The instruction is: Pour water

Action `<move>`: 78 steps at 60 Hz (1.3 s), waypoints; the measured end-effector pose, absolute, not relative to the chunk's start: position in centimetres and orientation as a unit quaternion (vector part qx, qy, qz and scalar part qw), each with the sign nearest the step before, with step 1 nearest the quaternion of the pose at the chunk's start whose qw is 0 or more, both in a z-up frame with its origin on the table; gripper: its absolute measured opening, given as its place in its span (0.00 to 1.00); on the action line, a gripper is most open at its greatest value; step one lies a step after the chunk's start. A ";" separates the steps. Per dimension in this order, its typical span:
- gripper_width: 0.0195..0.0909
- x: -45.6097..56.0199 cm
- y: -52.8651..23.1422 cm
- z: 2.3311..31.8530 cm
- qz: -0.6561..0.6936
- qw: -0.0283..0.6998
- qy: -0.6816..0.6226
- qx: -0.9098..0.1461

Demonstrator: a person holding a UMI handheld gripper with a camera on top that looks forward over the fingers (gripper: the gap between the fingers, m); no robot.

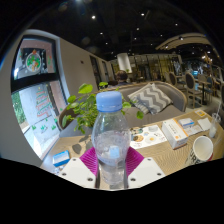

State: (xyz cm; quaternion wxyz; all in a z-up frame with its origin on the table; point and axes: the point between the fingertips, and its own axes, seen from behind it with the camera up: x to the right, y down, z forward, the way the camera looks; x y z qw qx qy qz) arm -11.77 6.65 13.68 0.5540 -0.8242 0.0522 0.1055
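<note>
Tongs [111, 172] sit at the bottom of the gripper view, white fingers either side of a clear water bottle [110, 135], with the pink pads [91, 160] hugging its lower body. Both pads look pressed against the plastic, so this reads as closed on the bottle, though the actual contact lines are hard to confirm through the clear wall. The bottle stands upright, blue cap [109, 101] still screwed on, water visible inside. Can't tell if its base rests on the bench [165, 150] or is lifted clear. Just behind it is a leafy green plant [85, 108]. Beyond and to the right, a booklet [150, 134] and a box [184, 127] lie on the bench, and a white cup [202, 148] stands near its edge. Further back are a patterned cushion [152, 97], a poster board [38, 110] on the left, and ceiling lights. Judgement: step in hand is grasp/carry, with pouring not started. Next move calls for a receiver, probably the white cup, then a tilt; the cap is on, so nothing pours until it comes off.
</note>
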 end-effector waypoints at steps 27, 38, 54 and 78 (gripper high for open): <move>0.16 -5.9 4.9 24.9 0.541 0.430 0.420 -0.589; 0.16 -1.9 4.6 23.6 0.633 0.346 0.516 -0.462; 0.16 0.9 5.4 19.8 0.646 0.298 0.581 -0.394; 0.15 -0.8 3.2 28.1 0.565 0.397 0.456 -0.561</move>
